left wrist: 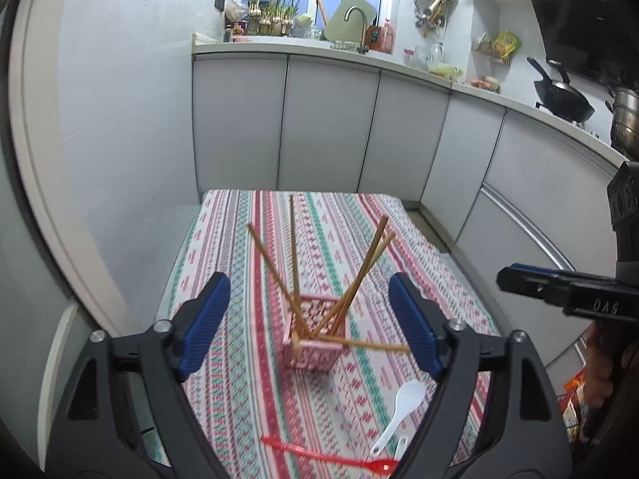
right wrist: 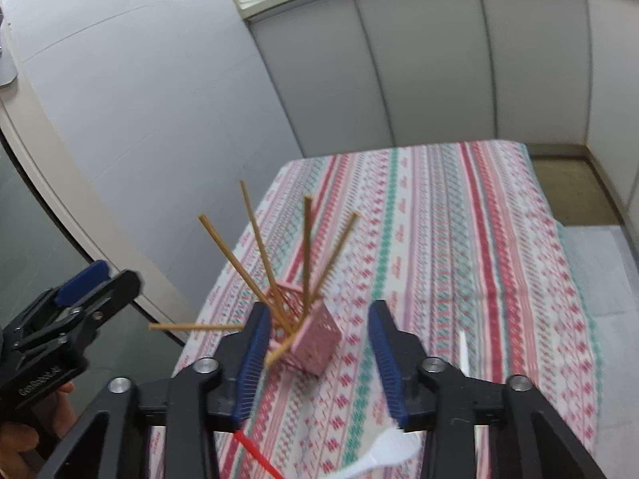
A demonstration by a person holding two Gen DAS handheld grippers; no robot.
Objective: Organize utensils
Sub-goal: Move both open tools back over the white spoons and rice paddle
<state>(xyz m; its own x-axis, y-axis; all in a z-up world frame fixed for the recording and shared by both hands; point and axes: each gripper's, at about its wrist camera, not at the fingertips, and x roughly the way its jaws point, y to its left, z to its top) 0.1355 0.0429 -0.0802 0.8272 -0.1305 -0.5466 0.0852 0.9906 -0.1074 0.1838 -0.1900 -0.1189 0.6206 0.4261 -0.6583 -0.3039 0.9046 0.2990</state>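
Observation:
A pink lattice basket stands on the striped tablecloth and holds several wooden chopsticks that fan out upward. One chopstick lies across the rim and sticks out sideways. My left gripper is open, with the basket in the gap ahead of its fingers and no pad touching it. My right gripper is open too, just short of the basket, with nothing held. A white spoon and a red toothed utensil lie on the cloth nearer to me.
Grey cabinet doors stand behind the table, with a counter and faucet above them. A black wok sits on the stove at the right. A grey wall runs along the table's left. A thin white strip lies on the cloth.

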